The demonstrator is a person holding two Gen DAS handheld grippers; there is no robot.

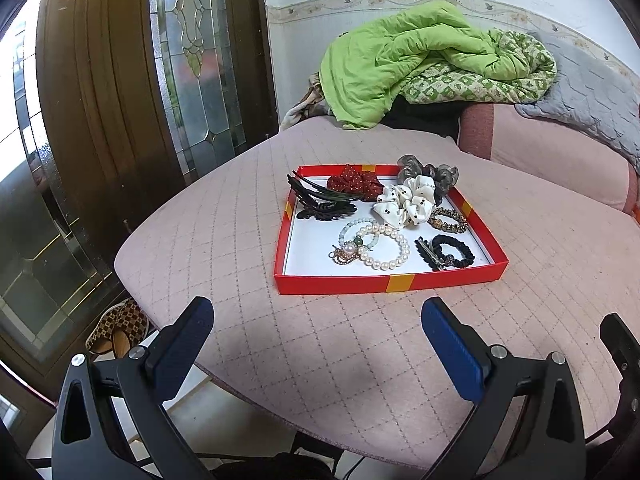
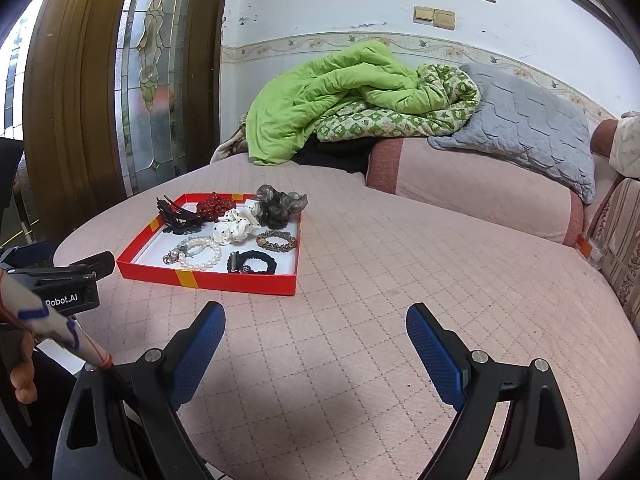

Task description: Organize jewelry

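Note:
A shallow red tray [image 1: 360, 283] [image 2: 240, 282] lies on the pink quilted bed. In it are a pearl bracelet [image 1: 384, 250] [image 2: 202, 258], a black hair claw [image 1: 320, 200] [image 2: 176, 212], a red dotted scrunchie [image 1: 352, 186], a white dotted scrunchie [image 1: 404, 204] [image 2: 234, 226], a grey scrunchie [image 1: 430, 172] [image 2: 280, 202], a black hair tie [image 1: 452, 252] [image 2: 254, 262] and a brown beaded band [image 1: 448, 220] [image 2: 276, 240]. My left gripper [image 1: 318, 312] is open and empty, just in front of the tray. My right gripper [image 2: 316, 320] is open and empty, nearer than the tray and to its right.
A green quilt [image 1: 400, 60] [image 2: 340, 96] and a grey pillow [image 2: 528, 132] are piled at the back on a pink bolster [image 2: 460, 184]. A wooden and glass door [image 1: 120, 100] stands at the left. Slippers [image 1: 120, 328] lie on the floor by the bed's edge.

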